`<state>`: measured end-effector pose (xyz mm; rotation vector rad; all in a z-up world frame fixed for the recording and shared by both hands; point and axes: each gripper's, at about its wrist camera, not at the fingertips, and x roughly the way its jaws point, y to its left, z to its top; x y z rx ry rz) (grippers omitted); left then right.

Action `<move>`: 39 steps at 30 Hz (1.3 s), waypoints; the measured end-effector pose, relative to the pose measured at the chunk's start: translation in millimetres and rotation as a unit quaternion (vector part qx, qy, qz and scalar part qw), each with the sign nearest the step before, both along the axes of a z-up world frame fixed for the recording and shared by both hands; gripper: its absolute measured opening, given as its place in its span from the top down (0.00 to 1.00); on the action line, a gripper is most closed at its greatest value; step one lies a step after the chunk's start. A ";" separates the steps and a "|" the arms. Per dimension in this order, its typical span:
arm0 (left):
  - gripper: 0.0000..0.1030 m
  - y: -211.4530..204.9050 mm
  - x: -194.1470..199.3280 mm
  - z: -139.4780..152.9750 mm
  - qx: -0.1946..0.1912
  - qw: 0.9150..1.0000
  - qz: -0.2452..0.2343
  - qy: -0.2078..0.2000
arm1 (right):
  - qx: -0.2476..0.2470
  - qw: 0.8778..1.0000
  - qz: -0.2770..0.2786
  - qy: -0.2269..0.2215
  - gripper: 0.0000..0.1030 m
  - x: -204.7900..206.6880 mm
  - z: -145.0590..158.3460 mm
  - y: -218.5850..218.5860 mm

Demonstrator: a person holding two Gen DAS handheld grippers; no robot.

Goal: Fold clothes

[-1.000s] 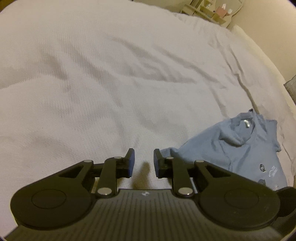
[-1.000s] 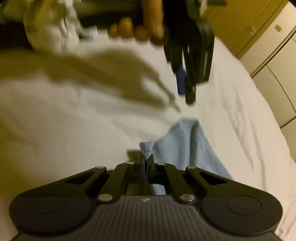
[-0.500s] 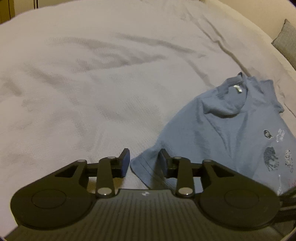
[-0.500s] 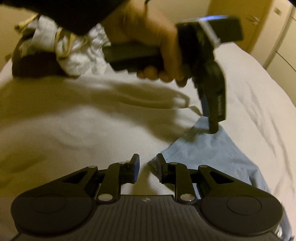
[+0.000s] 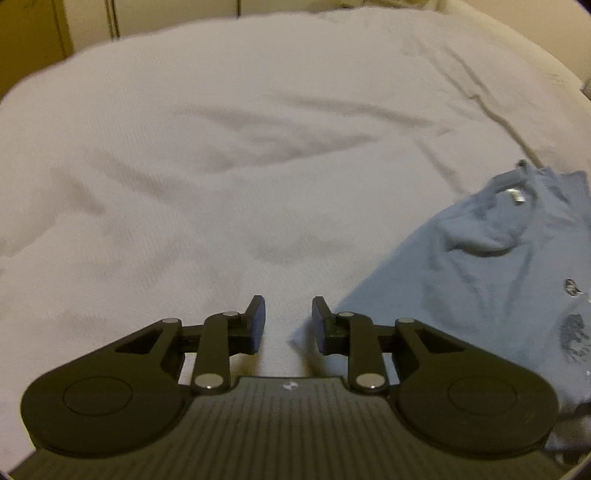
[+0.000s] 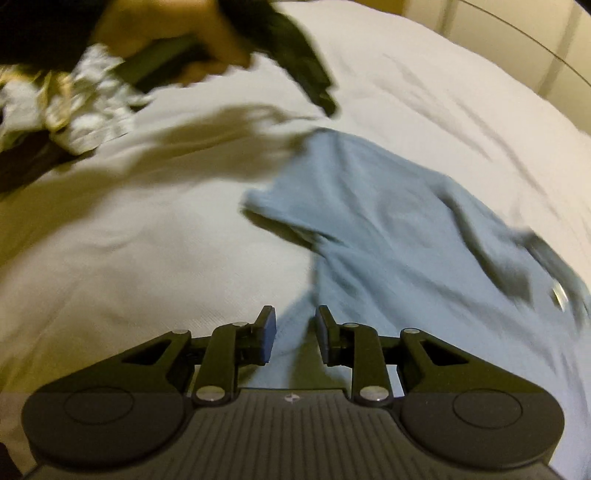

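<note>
Blue T-shirt (image 5: 491, 280) lies spread on the white bed (image 5: 221, 166), its right part cut off by the frame edge; the dark chest prints (image 5: 572, 336) and neck label (image 5: 517, 195) are too blurred to read. Left claw (image 5: 288, 319) gapes apart by a shirt corner. Right claw (image 6: 293, 334) is apart over the shirt, motion-smeared. A hand (image 6: 177, 33) beyond is blurred.

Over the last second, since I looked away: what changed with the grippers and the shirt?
The right gripper let go of the blue T-shirt and now stands open. The shirt dropped flat onto the white bedspread. The left gripper stayed open and empty.
</note>
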<state>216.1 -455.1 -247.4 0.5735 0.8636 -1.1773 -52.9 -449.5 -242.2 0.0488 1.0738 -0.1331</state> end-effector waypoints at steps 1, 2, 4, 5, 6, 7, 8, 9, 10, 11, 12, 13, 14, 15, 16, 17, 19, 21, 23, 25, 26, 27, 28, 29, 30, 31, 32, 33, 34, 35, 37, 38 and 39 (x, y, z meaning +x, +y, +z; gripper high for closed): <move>0.78 -3.0 -10.4 3.6 -0.005 1.000 -0.013 0.002 | -0.001 1.000 -0.018 0.001 0.72 -6.4 2.8 -6.4; 0.78 -8.4 -23.3 5.8 -0.009 0.999 -0.033 0.004 | -0.001 0.999 -0.034 0.004 0.72 -13.6 4.7 -15.2; 0.77 -25.4 -52.9 7.3 -0.012 0.996 -0.083 0.003 | -0.004 0.998 -0.067 0.009 0.72 -29.6 7.1 -37.0; 0.76 -36.1 -67.1 6.2 -0.011 0.994 -0.107 0.001 | -0.011 0.997 -0.079 0.011 0.72 -37.8 7.3 -50.8; 0.75 -46.9 -79.9 4.8 -0.010 0.992 -0.128 0.000 | -0.019 0.996 -0.090 0.012 0.71 -45.7 7.2 -65.3; 0.75 -57.7 -92.7 3.3 -0.009 0.989 -0.148 -0.002 | -0.026 0.994 -0.101 0.014 0.71 -53.7 7.1 -79.9; 0.74 -68.5 -105.6 1.8 -0.007 0.986 -0.168 -0.004 | -0.032 0.993 -0.112 0.015 0.71 -61.5 6.4 -97.1; 0.73 -80.4 -116.5 0.2 -0.007 0.983 -0.182 -0.006 | -0.036 0.992 -0.122 0.016 0.71 -69.1 5.4 -115.8; 0.73 -91.7 -124.1 -1.5 -0.006 0.982 -0.189 -0.011 | -0.040 0.991 -0.130 0.017 0.71 -76.1 4.1 -133.5; 0.73 -102.6 -128.7 -3.1 -0.005 0.982 -0.190 -0.016 | -0.043 0.990 -0.137 0.016 0.71 -82.8 2.4 -153.5; 0.73 -113.8 -132.2 -4.8 -0.005 0.982 -0.189 -0.020 | -0.047 0.989 -0.141 0.015 0.70 -88.0 0.8 -175.0; 0.72 -125.7 -134.5 -6.4 -0.005 0.982 -0.186 -0.023 | -0.050 0.988 -0.143 0.014 0.70 -92.5 -0.7 -196.2; 0.72 -136.7 -135.8 -8.2 -0.004 0.983 -0.182 -0.024 | -0.053 0.988 -0.141 0.014 0.69 -95.2 -2.0 -215.2; 0.72 -146.2 -136.3 -11.5 -0.002 0.983 -0.182 -0.026 | -0.057 0.989 -0.137 0.014 0.68 -97.0 -3.3 -233.0; 0.72 -156.3 -137.3 -15.8 0.002 0.983 -0.184 -0.030 | -0.060 0.990 -0.131 0.013 0.63 -98.1 -3.9 -250.3; 0.72 -167.1 -138.9 -21.1 0.007 0.982 -0.185 -0.038 | -0.062 0.991 -0.121 0.009 0.57 -98.7 -3.5 -266.1; 0.72 -185.6 -141.0 -32.1 0.020 0.981 -0.185 -0.049 | -0.067 0.993 -0.098 -0.002 0.51 -98.9 -2.6 -294.4; 0.72 -197.8 -141.1 -41.3 0.031 0.981 -0.185 -0.050 | -0.071 0.995 -0.069 -0.004 0.51 -94.0 -5.0 -318.2; 0.72 -202.7 -141.2 -46.8 0.039 0.980 -0.190 -0.052 | -0.071 0.996 -0.048 -0.003 0.51 -88.9 -9.4 -336.5; 0.73 -205.8 -143.5 -51.2 0.046 0.977 -0.200 -0.059 | -0.071 0.997 -0.029 -0.001 0.51 -83.2 -15.8 -349.0; 0.73 -207.6 -145.0 -53.1 0.049 0.975 -0.206 -0.061 | -0.071 0.997 -0.019 0.001 0.51 -80.3 -19.1 -354.7; 0.80 -209.1 -145.3 -54.4 0.052 0.974 -0.210 -0.061 | -0.068 0.998 -0.013 0.001 0.51 -77.5 -22.3 -359.4; 0.90 -210.3 -144.9 -55.4 0.054 0.974 -0.213 -0.059 | -0.065 0.998 -0.009 0.002 0.51 -74.8 -25.4 -363.5; 0.96 -211.5 -144.4 -56.4 0.057 0.973 -0.217 -0.057 | -0.059 0.998 -0.006 0.003 0.51 -71.9 -29.0 -367.5; 0.98 -212.1 -143.6 -56.2 0.057 0.973 -0.216 -0.057 | -0.053 0.999 -0.004 0.005 0.51 -69.5 -31.7 -371.0; 0.99 -212.4 -141.2 -54.5 0.053 0.975 -0.208 -0.054 | -0.047 0.999 -0.002 0.005 0.51 -67.6 -33.8 -374.1; 0.99 -213.1 -136.5 -52.8 0.046 0.979 -0.191 -0.048 | -0.044 0.999 -0.006 0.003 0.53 -67.5 -33.8 -376.8; 0.99 -214.1 -130.9 -51.1 0.038 0.984 -0.170 -0.041 | -0.043 0.999 -0.012 -0.002 0.54 -68.6 -32.6 -379.3; 0.99 -215.7 -125.4 -50.7 0.033 0.988 -0.151 -0.031 | -0.042 0.999 -0.018 -0.007 0.55 -69.6 -31.5 -381.7; 0.99 -217.8 -119.0 -51.7 0.030 0.991 -0.131 -0.015 | -0.037 0.999 -0.027 -0.010 0.55 -70.9 -30.8 -385.1; 0.99 -222.0 -113.6 -57.7 0.036 0.993 -0.114 -0.001 | -0.023 0.999 -0.045 -0.012 0.55 -73.2 -31.4 -391.8; 0.99 -224.1 -112.1 -61.1 0.040 0.993 -0.108 0.004 | -0.020 0.999 -0.044 -0.009 0.57 -74.2 -33.2 -392.5; 0.99 -225.8 -111.6 -64.0 0.043 0.994 -0.103 0.008 | -0.019 0.999 -0.039 -0.006 0.60 -75.3 -34.9 -392.4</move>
